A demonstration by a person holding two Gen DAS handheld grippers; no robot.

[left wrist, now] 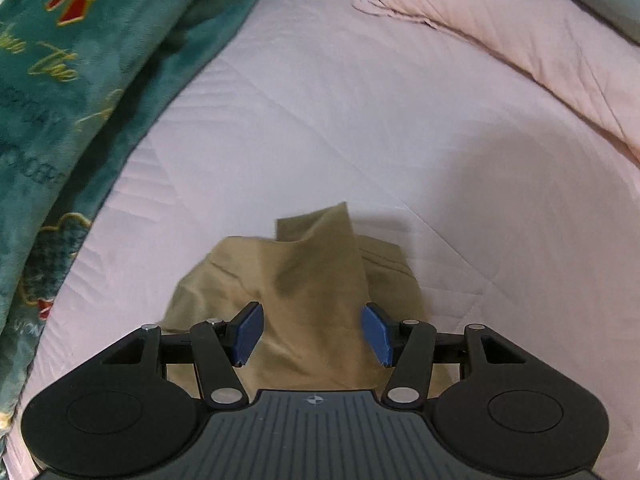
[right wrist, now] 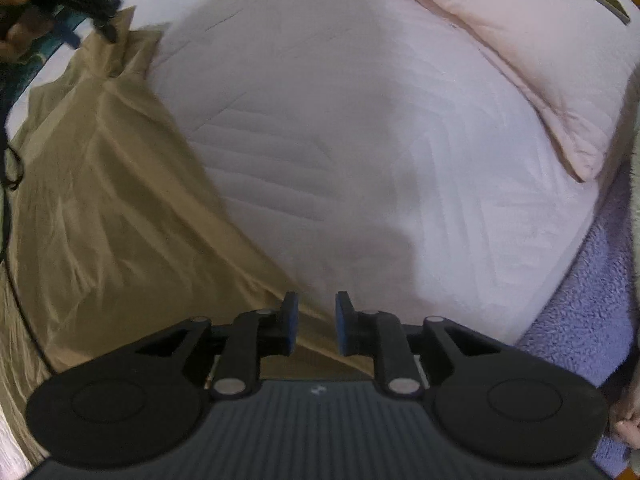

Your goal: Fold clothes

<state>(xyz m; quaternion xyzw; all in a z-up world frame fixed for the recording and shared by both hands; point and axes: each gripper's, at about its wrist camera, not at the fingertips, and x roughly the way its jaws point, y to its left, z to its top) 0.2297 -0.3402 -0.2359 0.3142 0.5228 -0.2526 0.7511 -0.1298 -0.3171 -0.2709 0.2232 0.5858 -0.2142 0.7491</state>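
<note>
A tan garment (left wrist: 304,280) lies on the pink quilted bed. In the left wrist view a raised fold of it stands between the blue pads of my left gripper (left wrist: 312,332), which is open around the cloth. In the right wrist view the same garment (right wrist: 104,208) spreads across the left side, its edge running down to my right gripper (right wrist: 316,322). The right gripper is open with a narrow gap, and the cloth edge lies just under its left finger (right wrist: 289,320). The left gripper (right wrist: 92,12) shows far off at the garment's top corner.
A green fleece blanket (left wrist: 68,92) with gold lettering lies along the left of the bed. A pink pillow (left wrist: 528,32) sits at the back right, also in the right wrist view (right wrist: 520,40). A lavender fuzzy blanket (right wrist: 588,320) borders the bed at right.
</note>
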